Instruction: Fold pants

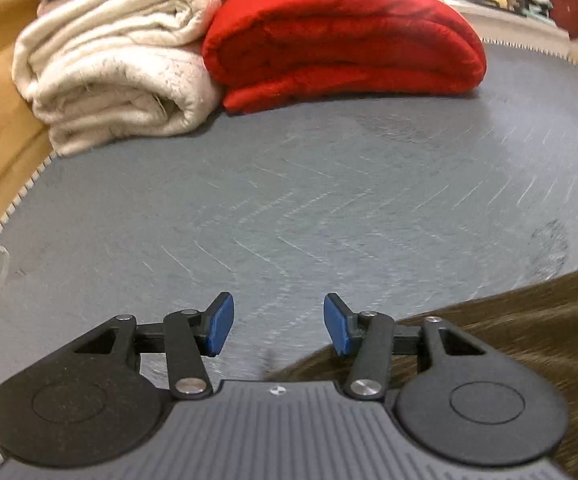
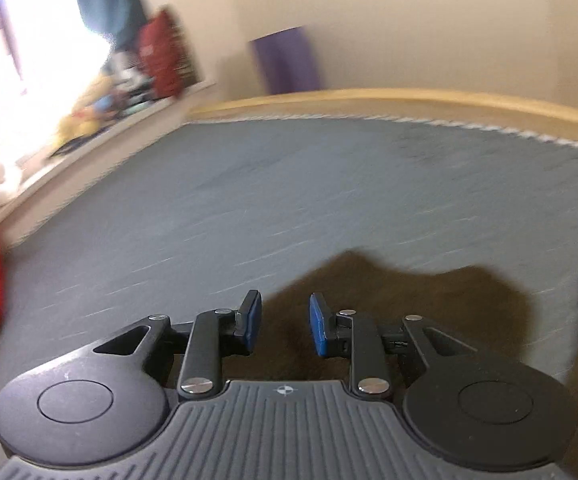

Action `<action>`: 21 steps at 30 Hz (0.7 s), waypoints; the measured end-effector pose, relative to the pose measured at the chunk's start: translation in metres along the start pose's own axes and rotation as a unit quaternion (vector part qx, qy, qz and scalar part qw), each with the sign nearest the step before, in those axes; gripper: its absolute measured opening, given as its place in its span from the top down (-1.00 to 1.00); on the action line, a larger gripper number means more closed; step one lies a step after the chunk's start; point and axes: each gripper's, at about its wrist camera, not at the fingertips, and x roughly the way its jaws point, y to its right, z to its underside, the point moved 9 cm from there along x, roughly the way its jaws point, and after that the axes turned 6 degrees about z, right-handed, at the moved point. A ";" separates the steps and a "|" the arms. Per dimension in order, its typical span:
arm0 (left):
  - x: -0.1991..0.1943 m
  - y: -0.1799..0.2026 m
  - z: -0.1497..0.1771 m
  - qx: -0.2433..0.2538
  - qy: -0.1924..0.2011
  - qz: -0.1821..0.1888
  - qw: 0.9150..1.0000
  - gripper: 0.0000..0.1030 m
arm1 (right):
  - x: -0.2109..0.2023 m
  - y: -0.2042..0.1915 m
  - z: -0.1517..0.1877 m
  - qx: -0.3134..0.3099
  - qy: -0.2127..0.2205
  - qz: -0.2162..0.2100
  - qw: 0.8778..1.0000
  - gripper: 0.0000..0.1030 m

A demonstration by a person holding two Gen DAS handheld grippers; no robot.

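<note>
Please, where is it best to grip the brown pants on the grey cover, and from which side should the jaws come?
Probably the free edge of the brown pants, where they lie flat on the grey cover. Come from the bare cover side with one jaw sliding under the thin edge. In the left view the pants slant across the lower right, so that edge is within reach there too.

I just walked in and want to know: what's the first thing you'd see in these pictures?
The bright red folded blanket jumps out first, at the far end of the grey bed cover, with a fluffy cream blanket folded on its left. Up close, the left gripper and right gripper both show blue pads standing apart, holding nothing. The brown pants lie just beneath them.
</note>
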 end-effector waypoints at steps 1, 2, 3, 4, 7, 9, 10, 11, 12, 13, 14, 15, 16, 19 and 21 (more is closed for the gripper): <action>0.000 0.003 -0.002 -0.001 -0.002 0.000 1.000 -0.07 | 0.006 0.019 -0.002 0.009 -0.007 0.023 1.000 0.41; -0.001 0.005 -0.002 0.002 -0.004 -0.002 1.000 -0.08 | 0.012 0.036 -0.001 0.018 -0.017 0.047 0.999 0.36; -0.001 0.008 -0.002 0.007 -0.006 -0.001 1.000 -0.08 | 0.017 0.056 0.000 0.030 -0.028 0.073 0.996 0.23; -0.003 0.012 -0.003 0.012 -0.007 0.001 1.000 -0.08 | 0.022 0.074 0.000 0.046 -0.037 0.092 0.994 0.12; 0.004 0.017 -0.007 0.020 -0.004 0.011 1.000 -0.08 | 0.030 0.103 0.007 0.087 -0.062 0.093 0.990 0.03; 0.001 0.020 -0.008 0.023 -0.003 0.013 1.000 -0.08 | 0.034 0.098 0.003 0.075 -0.064 0.086 0.991 -0.05; -0.003 0.022 -0.005 0.023 -0.001 0.014 1.000 -0.08 | 0.032 0.097 0.005 0.066 -0.065 0.090 0.992 -0.06; -0.004 0.022 -0.005 0.022 0.000 0.015 1.000 -0.08 | 0.028 0.097 0.007 0.060 -0.065 0.094 0.992 -0.06; -0.004 0.022 -0.006 0.020 0.001 0.016 1.000 -0.08 | 0.025 0.098 0.008 0.056 -0.065 0.104 0.991 -0.04; -0.005 0.022 -0.007 0.017 0.002 0.017 1.000 -0.08 | 0.022 0.101 0.009 0.054 -0.065 0.128 0.988 -0.04; -0.006 0.022 -0.007 0.015 0.003 0.018 1.000 -0.08 | 0.020 0.111 0.010 0.055 -0.067 0.163 0.983 -0.05; -0.007 0.023 -0.008 0.014 0.004 0.020 1.000 -0.08 | 0.019 0.120 0.012 0.073 -0.072 0.180 0.978 -0.11; -0.008 0.023 -0.008 0.014 0.005 0.021 1.000 -0.09 | 0.022 0.124 0.016 0.098 -0.077 0.162 0.979 -0.15; -0.008 0.024 -0.009 0.017 0.006 0.022 1.000 -0.12 | 0.028 0.108 0.017 0.045 -0.075 0.128 0.988 -0.21; -0.007 0.023 -0.009 0.015 0.005 0.022 1.000 -0.12 | 0.026 0.094 0.017 0.019 -0.072 0.102 0.992 0.12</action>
